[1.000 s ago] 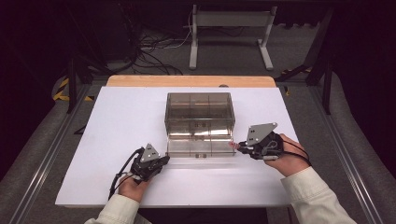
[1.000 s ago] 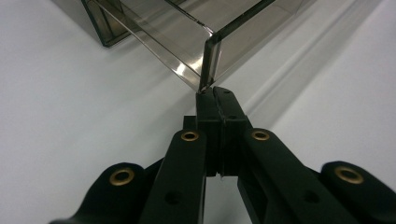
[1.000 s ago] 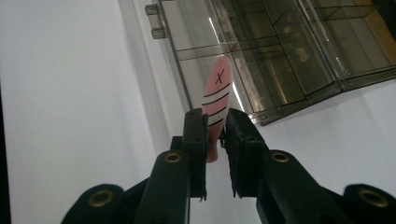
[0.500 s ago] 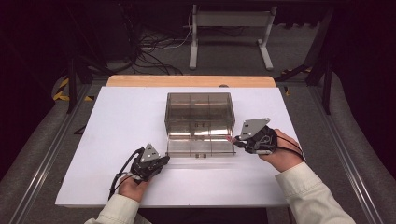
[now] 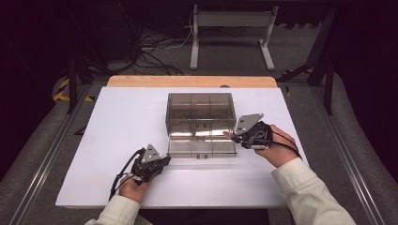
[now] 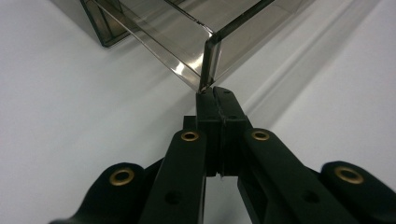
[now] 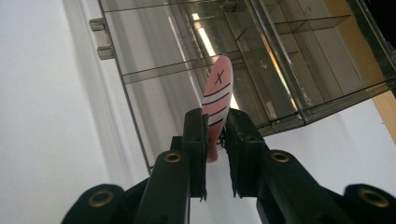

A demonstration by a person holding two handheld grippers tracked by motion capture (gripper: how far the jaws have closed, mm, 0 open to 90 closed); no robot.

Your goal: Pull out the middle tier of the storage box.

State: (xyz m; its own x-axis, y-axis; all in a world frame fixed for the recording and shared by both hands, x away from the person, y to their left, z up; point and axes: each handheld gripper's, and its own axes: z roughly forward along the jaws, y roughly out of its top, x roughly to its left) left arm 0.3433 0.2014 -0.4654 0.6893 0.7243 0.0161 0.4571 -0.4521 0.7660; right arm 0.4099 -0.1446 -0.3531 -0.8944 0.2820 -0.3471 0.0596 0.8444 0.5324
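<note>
A smoky clear compartment box [image 5: 199, 110] stands mid-table, its lid [image 5: 202, 147] folded flat toward me. My right gripper [image 5: 233, 136] hovers at the box's right front corner, shut on a flat pink piece [image 7: 217, 86] marked with black lines and an X. The piece points over the open lid [image 7: 154, 88] toward the compartments [image 7: 280, 56]. My left gripper [image 5: 164, 161] rests on the white sheet at the lid's front left corner. Its jaws are shut with nothing between them, the fingertips [image 6: 224, 100] right against the lid's corner [image 6: 210, 60].
A white sheet [image 5: 117, 131] covers the table, with a wooden strip [image 5: 187, 81] at the far edge. Beyond it stand a metal frame [image 5: 230, 33] and loose cables [image 5: 150, 51] on the floor. Grey rails run along both sides.
My right gripper has carried the pink piece left and farther away, up to the box's right front corner. The left gripper has stayed put.
</note>
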